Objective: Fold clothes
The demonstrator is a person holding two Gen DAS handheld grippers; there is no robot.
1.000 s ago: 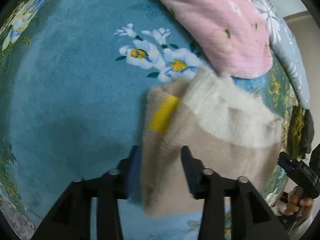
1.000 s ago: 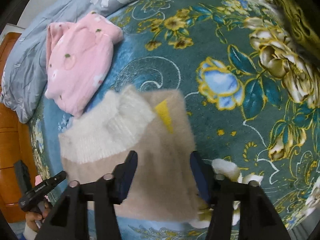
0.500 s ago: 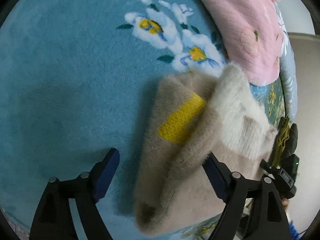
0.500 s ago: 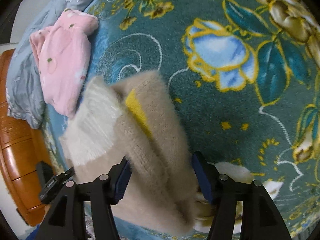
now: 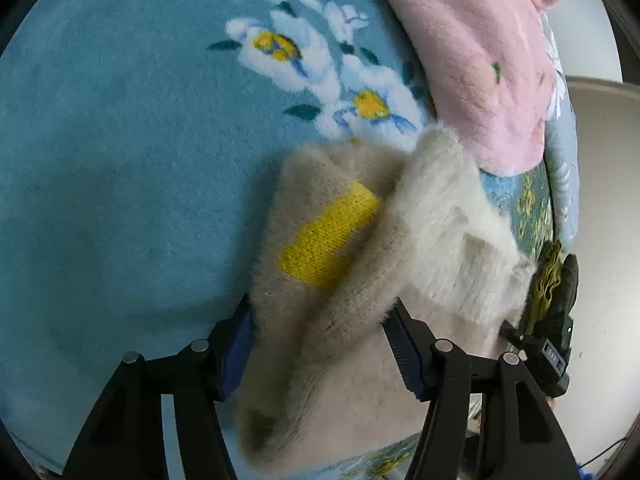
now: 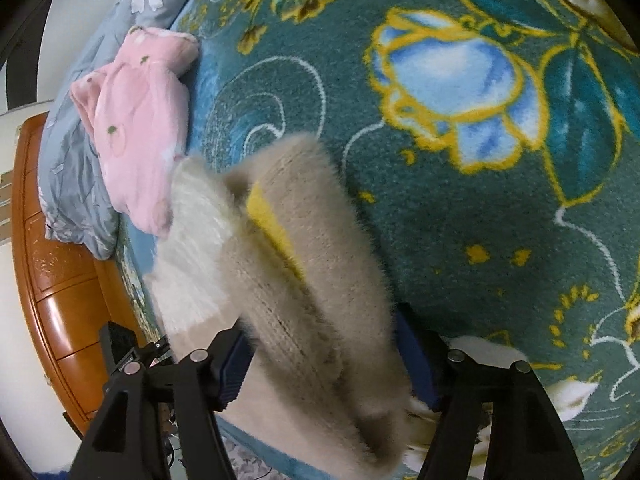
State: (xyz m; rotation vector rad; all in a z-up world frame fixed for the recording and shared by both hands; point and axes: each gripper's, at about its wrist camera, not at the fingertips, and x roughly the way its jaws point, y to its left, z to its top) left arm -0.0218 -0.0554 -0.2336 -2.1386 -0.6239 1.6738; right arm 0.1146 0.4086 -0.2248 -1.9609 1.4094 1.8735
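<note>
Floral bedspread (image 6: 460, 208) carries our folded beige sweater (image 5: 332, 280) near the bed's edge, straddled by the closing left gripper (image 5: 320, 344) and opening right gripper (image 6: 324, 356), and uneven pinching could spill the fold.

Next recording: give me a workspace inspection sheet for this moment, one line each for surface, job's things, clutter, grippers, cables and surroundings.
Surface: teal floral blanket.
Job's things: beige fuzzy sweater with yellow patch, bunched; pink fleece garment lying beyond it.
Clutter: nothing seen.
Grippers: left gripper closing, sweater fold between its jaws; right gripper opening, sweater between its jaws.
Cables: thin dark cable at the lower right edge.
Surroundings: grey-blue daisy-print quilt, wooden bed frame, pale wall.
</note>
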